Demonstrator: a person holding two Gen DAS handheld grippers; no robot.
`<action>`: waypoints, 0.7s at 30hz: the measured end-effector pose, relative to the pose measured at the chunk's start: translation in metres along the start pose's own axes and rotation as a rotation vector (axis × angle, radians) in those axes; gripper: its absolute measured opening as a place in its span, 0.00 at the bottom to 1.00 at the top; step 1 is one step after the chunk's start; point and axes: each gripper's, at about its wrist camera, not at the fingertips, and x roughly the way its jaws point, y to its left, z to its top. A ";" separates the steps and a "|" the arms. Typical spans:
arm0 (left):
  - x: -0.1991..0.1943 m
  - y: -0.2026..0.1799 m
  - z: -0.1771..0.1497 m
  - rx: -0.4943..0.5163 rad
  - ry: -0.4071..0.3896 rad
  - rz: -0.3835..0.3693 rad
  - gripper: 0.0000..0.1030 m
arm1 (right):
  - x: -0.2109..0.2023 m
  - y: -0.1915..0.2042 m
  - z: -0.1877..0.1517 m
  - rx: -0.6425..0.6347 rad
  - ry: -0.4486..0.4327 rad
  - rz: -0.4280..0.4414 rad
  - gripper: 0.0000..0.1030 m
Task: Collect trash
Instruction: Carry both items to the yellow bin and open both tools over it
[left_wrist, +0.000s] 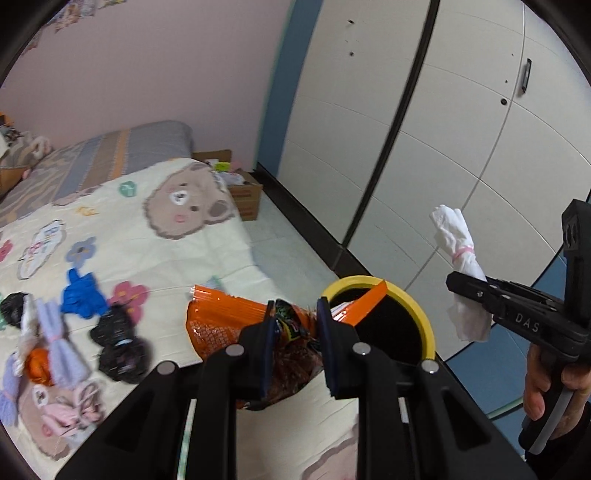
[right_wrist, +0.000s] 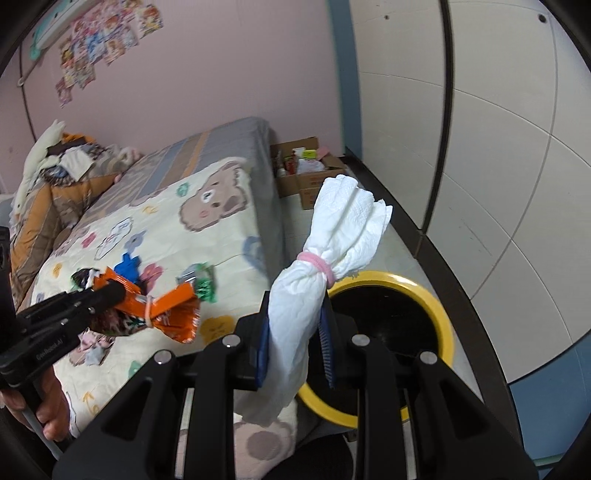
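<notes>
My left gripper (left_wrist: 295, 325) is shut on an orange snack wrapper (left_wrist: 225, 317), held over the bed's edge just left of the bin; the wrapper also shows in the right wrist view (right_wrist: 166, 314). My right gripper (right_wrist: 295, 332) is shut on a white paper towel bundle (right_wrist: 332, 236) tied with a pink band, held above the bin; it also shows in the left wrist view (left_wrist: 458, 251). The black bin with a yellow rim (right_wrist: 445, 317) stands on the floor beside the bed, also seen in the left wrist view (left_wrist: 421, 314).
The bed's bear-print blanket (left_wrist: 155, 236) carries more trash: a blue glove (left_wrist: 81, 295), black bags (left_wrist: 118, 343), lilac and pink bundles (left_wrist: 62, 350). A cardboard box (right_wrist: 306, 170) stands at the wall. White wardrobe doors (left_wrist: 443, 129) run along the right.
</notes>
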 end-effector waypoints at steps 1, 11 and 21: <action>0.005 -0.005 0.002 0.005 0.005 -0.011 0.20 | 0.002 -0.006 0.002 0.007 -0.001 -0.011 0.22; 0.073 -0.052 0.012 0.056 0.070 -0.046 0.20 | 0.029 -0.059 0.016 0.070 0.003 -0.060 0.22; 0.141 -0.074 0.002 0.071 0.156 -0.060 0.20 | 0.081 -0.098 0.009 0.120 0.058 -0.048 0.22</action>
